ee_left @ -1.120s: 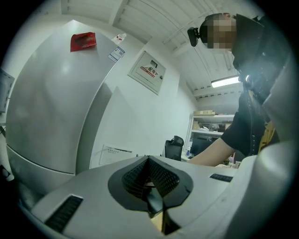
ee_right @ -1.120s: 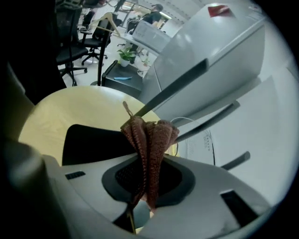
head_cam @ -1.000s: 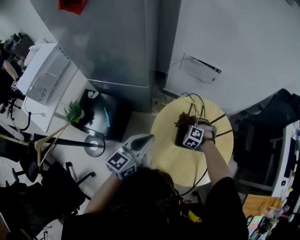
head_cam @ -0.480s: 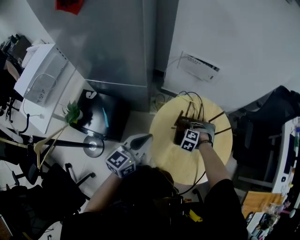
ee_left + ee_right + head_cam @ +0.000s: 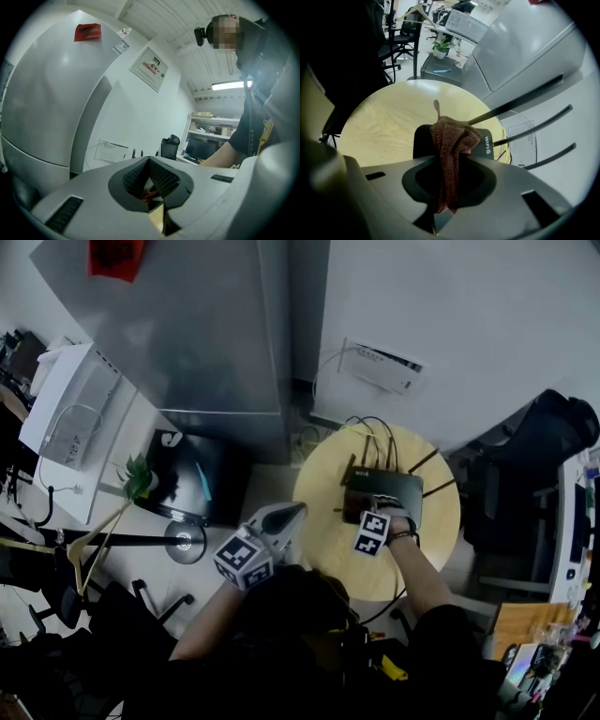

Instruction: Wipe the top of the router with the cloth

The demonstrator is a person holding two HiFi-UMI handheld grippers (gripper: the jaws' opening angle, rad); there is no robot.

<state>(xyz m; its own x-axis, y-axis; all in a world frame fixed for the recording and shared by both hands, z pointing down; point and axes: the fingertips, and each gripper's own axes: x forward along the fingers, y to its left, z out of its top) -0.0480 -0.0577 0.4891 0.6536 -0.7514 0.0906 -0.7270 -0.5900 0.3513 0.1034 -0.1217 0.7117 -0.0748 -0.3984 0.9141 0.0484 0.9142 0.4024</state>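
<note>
A black router (image 5: 386,491) with several antennas stands at the back of a round yellow table (image 5: 328,521). My right gripper (image 5: 380,515) sits at the router's near edge, shut on a brown cloth (image 5: 451,140). In the right gripper view the cloth bunches over the router's (image 5: 486,139) top beside its "WIFI 6" print, with the table (image 5: 384,126) beyond. My left gripper (image 5: 281,521) hangs off the table's left side, shut on nothing. In the left gripper view it (image 5: 150,164) points at a white wall.
A grey cabinet (image 5: 206,334) and a white wall box (image 5: 380,367) stand behind the table. Cables (image 5: 375,432) loop behind the router. A black box (image 5: 192,479), a plant (image 5: 139,479) and a stand base (image 5: 186,542) are on the floor at left. A black chair (image 5: 553,446) is at right.
My right gripper has drawn back with the cloth from over the router toward its near edge, uncovering the router's top. The left gripper has hardly moved.
</note>
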